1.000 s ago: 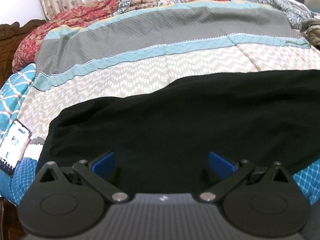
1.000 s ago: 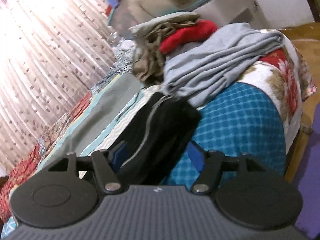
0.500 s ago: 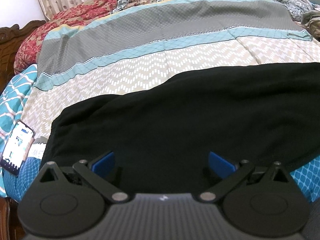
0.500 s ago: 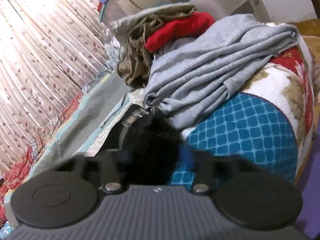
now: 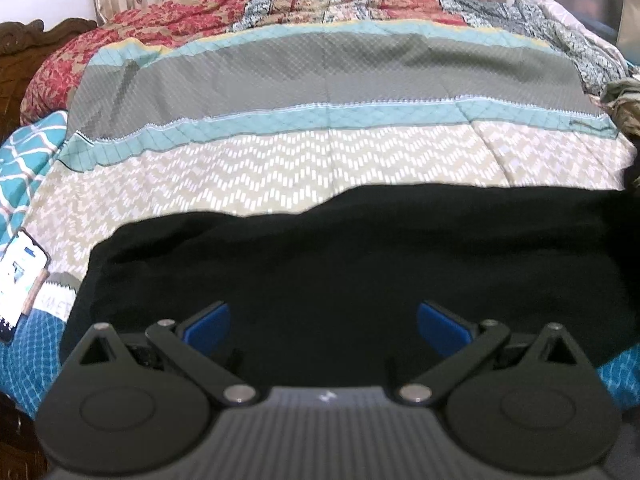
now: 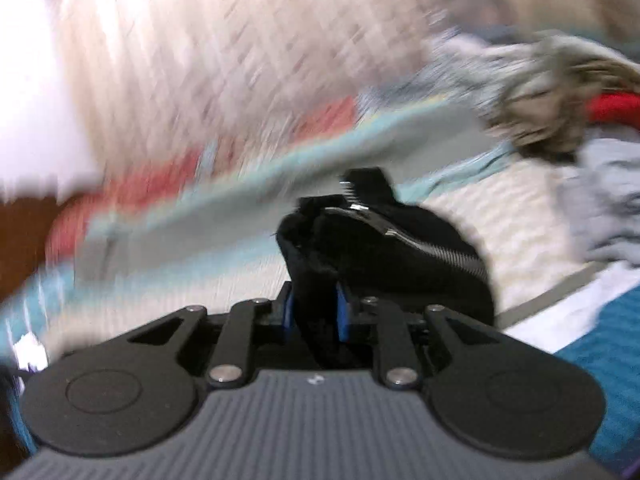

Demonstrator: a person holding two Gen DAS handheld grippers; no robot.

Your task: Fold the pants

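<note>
Two blue pads [image 6: 342,312] of the right gripper [image 6: 314,312] were closing, bunched black pants [image 6: 384,248] pinched between them, zipper showing! The left gripper [image 5: 324,322] hung wide open over the pants [image 5: 360,248], spread flat on the patterned bedspread [image 5: 320,160]; a phone [image 5: 20,276] lay left.

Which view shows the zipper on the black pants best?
The right wrist view. The silver zipper runs in focus along the bunched end of the black pants, which sits between the closing jaws of the right gripper. The left wrist view shows only the pants' flat black cloth spread on the quilt, no zipper.
</note>
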